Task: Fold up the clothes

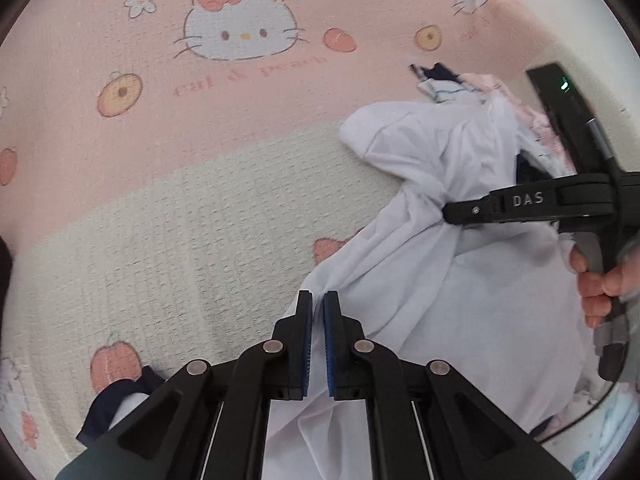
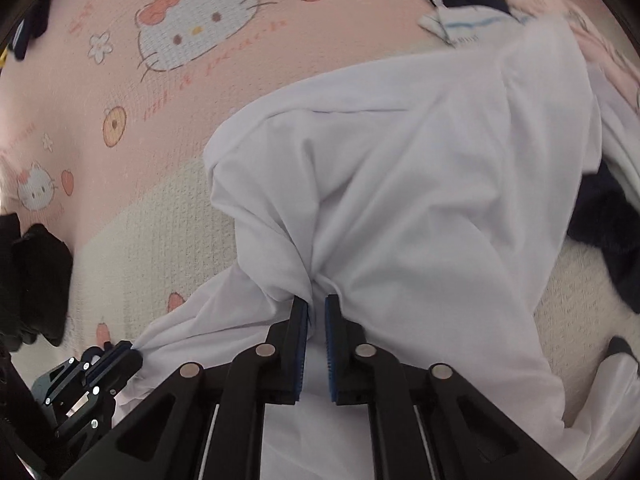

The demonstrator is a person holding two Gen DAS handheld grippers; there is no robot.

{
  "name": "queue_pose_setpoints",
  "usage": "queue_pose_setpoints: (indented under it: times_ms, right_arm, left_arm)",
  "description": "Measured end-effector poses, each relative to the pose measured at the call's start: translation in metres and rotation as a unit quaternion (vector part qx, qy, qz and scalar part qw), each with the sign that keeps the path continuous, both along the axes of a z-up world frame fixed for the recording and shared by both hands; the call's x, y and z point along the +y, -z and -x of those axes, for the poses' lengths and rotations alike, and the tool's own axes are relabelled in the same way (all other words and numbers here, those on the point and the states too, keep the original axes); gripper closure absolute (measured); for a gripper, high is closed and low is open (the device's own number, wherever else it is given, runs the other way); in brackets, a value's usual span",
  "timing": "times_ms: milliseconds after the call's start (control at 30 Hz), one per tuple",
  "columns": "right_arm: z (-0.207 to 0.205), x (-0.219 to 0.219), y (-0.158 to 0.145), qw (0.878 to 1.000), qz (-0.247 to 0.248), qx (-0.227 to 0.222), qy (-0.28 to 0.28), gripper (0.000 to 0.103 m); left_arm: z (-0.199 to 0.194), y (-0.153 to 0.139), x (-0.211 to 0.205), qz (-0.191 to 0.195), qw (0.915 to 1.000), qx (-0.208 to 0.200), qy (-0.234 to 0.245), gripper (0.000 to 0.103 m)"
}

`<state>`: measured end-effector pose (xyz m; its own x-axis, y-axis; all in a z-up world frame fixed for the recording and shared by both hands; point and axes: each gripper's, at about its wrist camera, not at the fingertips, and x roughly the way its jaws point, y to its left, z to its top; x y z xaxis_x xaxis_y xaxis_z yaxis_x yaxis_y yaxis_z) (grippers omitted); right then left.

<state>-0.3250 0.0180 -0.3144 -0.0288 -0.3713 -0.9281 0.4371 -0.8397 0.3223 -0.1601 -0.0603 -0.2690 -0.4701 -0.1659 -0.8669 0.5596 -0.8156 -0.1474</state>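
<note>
Pink and cream bedcover printed with cartoon cats, peaches and flowers, spread under everything. White garment bunched at centre right on the cover, partly lying over a heap of other clothes. Left gripper clamped on a fold at the garment's near edge; right gripper pinched shut on a gathered ridge of the same cloth. Dark garment just beside it at right. Bare fingers around the right handle.

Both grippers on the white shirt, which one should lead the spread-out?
Probably left. The left gripper pinches the white shirt at its edge beside bare bedsheet; the right gripper clamps bunched mid-cloth, near the clothes pile.
</note>
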Motion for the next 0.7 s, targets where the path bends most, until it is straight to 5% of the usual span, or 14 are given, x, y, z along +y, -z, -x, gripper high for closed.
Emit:
queue_pose_setpoints:
  times_ms: [100,200,267,300,333,367,433,700]
  right_arm:
    - [-0.001,0.006,-0.002,1.000,0.003,-0.005,0.005,0.099]
    - [-0.003,0.002,-0.008,1.000,-0.010,0.011,-0.013,0.099]
    - [-0.003,-0.003,-0.014,0.999,-0.015,0.017,-0.027,0.092]
    - [-0.003,-0.006,-0.016,0.999,-0.014,0.018,-0.033,0.091]
    - [-0.003,-0.008,-0.020,0.999,-0.011,0.019,-0.040,0.084]
    - [-0.003,-0.009,-0.025,0.999,-0.008,0.027,-0.047,0.065]
    - [-0.002,-0.011,-0.040,0.996,-0.001,0.070,-0.054,0.042]
    - [0.007,-0.048,-0.060,0.978,-0.034,0.173,-0.108,0.042]
  left_arm:
    - [0.008,-0.005,-0.003,-0.006,0.9998,0.018,-0.001,0.098]
    - [0.016,-0.005,-0.013,-0.058,0.9981,0.016,-0.013,0.097]
    - [0.028,0.000,-0.024,-0.095,0.9949,0.009,-0.031,0.085]
    - [0.028,0.000,-0.025,-0.103,0.9939,0.013,-0.036,0.066]
    - [0.027,-0.002,-0.025,-0.109,0.9932,0.017,-0.038,0.044]
    - [0.025,-0.003,-0.025,-0.114,0.9925,0.022,-0.040,0.040]
    - [0.026,-0.006,-0.025,-0.113,0.9925,0.025,-0.038,0.039]
    - [0.041,0.000,-0.018,-0.105,0.9944,0.010,-0.007,0.039]
